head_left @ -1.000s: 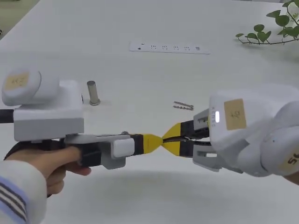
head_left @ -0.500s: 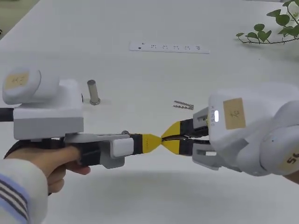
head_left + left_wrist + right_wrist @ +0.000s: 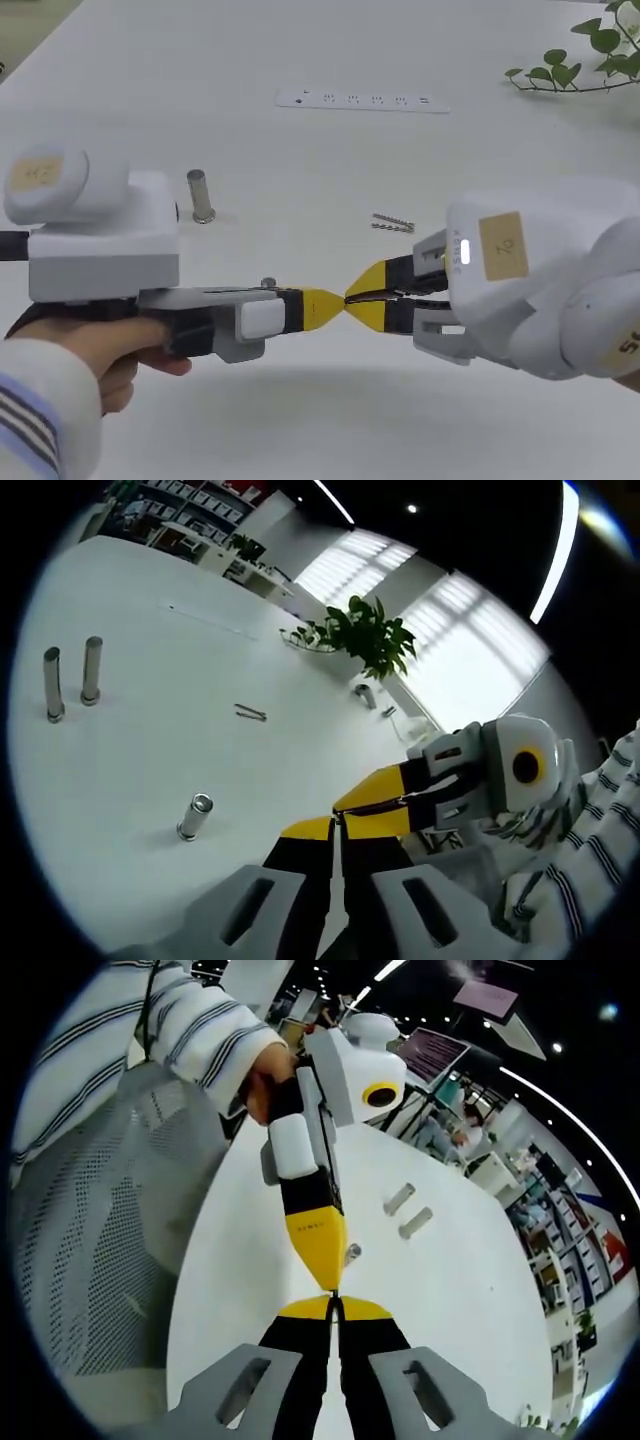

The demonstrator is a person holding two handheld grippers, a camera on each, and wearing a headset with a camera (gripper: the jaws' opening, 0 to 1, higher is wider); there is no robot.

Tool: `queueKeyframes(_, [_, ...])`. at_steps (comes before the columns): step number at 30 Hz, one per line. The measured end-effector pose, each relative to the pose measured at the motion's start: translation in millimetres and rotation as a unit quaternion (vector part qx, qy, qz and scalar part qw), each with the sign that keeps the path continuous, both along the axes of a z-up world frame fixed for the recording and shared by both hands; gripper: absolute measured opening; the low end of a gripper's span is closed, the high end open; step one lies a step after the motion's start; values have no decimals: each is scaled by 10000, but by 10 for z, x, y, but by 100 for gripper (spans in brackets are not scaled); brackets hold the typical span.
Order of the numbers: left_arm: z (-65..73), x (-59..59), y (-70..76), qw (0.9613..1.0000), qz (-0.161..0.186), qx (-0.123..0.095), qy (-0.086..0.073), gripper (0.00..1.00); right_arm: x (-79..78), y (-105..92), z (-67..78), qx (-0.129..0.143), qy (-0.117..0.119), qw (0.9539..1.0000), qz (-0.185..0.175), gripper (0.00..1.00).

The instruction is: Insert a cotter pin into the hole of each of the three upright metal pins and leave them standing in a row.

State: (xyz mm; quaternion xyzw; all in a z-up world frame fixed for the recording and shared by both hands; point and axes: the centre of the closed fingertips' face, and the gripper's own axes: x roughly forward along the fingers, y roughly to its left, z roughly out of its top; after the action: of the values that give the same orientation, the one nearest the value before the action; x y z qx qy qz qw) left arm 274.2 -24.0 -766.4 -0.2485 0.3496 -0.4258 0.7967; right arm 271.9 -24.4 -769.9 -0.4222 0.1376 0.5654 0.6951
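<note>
The left hand [image 3: 95, 345] grips the left gripper [image 3: 336, 306] level above the table [image 3: 300, 420], pointing it across toward the right gripper [image 3: 353, 298], which points back at it. The two meet tip to tip. Each gripper's yellow fingers are pressed together. Whether something thin is pinched between them cannot be told. A striped sleeve [image 3: 40, 425] covers the left wrist.

One near pin [image 3: 194, 817] stands on the table just beyond the left fingers, close under the meeting point. Two far pins [image 3: 92, 670] stand side by side well apart from the fingers, off to the left gripper's left. Loose cotter pins [image 3: 393, 224] lie on the table past the joined tips, nearer the right fingers, touching neither gripper.
</note>
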Motion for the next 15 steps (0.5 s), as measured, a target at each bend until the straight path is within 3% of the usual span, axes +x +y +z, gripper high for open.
queueKeyframes(3, [6, -7, -1, 9999, -46, 59, -95, 0, -1, 1, 3, 5, -2, 10000, 8, 2])
queueKeyframes(11, [0, -5, 12, 9999, -41, 66, -101, 0, -1, 1, -4, -46, -54, 9998, 167, 4])
queueKeyframes(15, [-8, -6, 38, 9999, -18, 79, -117, 0, 52, -32, -17, -94, -105, 9999, 58, 28])
